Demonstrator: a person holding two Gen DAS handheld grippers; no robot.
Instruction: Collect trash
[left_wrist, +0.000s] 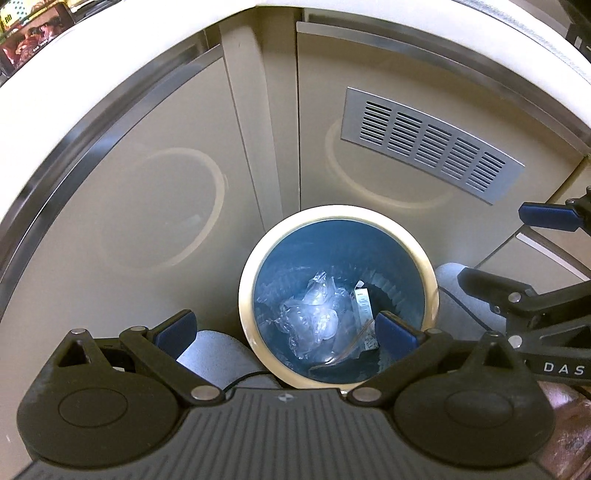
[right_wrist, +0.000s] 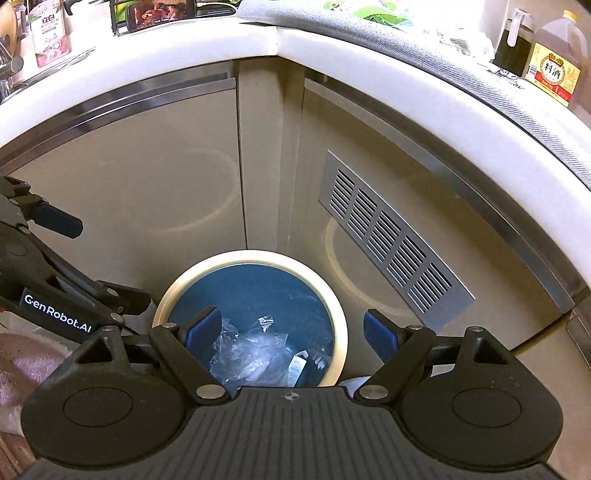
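Note:
A round trash bin with a cream rim (left_wrist: 336, 211) (right_wrist: 255, 254) and a blue liner stands on the floor in the cabinet corner. Inside lie crumpled clear plastic (left_wrist: 314, 314) (right_wrist: 251, 350) and a small white carton (left_wrist: 364, 301) (right_wrist: 297, 365). My left gripper (left_wrist: 286, 328) hangs above the bin's near side, jaws wide apart and empty. My right gripper (right_wrist: 291, 330) hovers over the bin too, open, with nothing between its blue pads (right_wrist: 203, 328). Each gripper shows in the other's view: the right gripper (left_wrist: 517, 251) at the right edge, the left gripper (right_wrist: 92, 258) at the left edge.
Beige cabinet doors (left_wrist: 166, 166) meet in a corner behind the bin, one with a metal vent grille (right_wrist: 391, 240). A white countertop edge (right_wrist: 406, 85) overhangs, carrying bottles (right_wrist: 554, 66) and a phone (right_wrist: 159, 11). Something pink and fuzzy (right_wrist: 22, 362) lies at lower left.

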